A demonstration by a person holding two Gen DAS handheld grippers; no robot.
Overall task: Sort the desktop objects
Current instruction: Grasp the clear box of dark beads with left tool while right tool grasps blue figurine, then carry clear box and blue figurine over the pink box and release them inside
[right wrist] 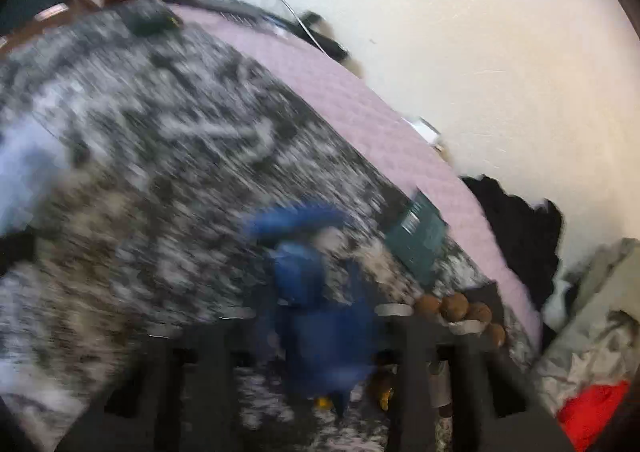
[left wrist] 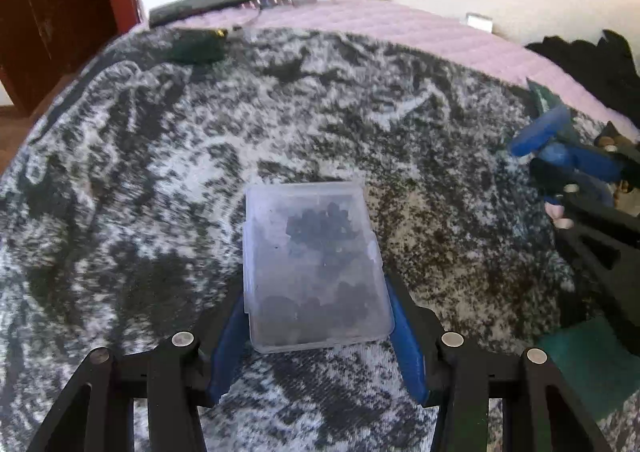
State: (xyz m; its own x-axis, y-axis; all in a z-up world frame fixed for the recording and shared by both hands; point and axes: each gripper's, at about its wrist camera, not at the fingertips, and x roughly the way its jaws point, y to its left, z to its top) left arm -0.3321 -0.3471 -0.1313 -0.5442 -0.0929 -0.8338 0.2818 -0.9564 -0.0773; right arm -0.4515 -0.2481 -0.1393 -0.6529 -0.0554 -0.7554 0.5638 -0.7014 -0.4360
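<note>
with the clear plastic box (left wrist: 316,268) clamped between the jaws of our left gripper (left wrist: 316,316) above the grey patterned blanket (left wrist: 160,171), long axis pointing away from us, we're mid-carry and need a drop spot next, while our blurred right gripper (right wrist: 316,292) looks nearly closed, its hold unclear.

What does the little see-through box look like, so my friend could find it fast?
Look at the fuzzy grey-and-white blanket covering the surface. Near its front, the left gripper holds a flat clear plastic box between its blue fingers. It is the only see-through thing there, with small dark bits inside.
</note>
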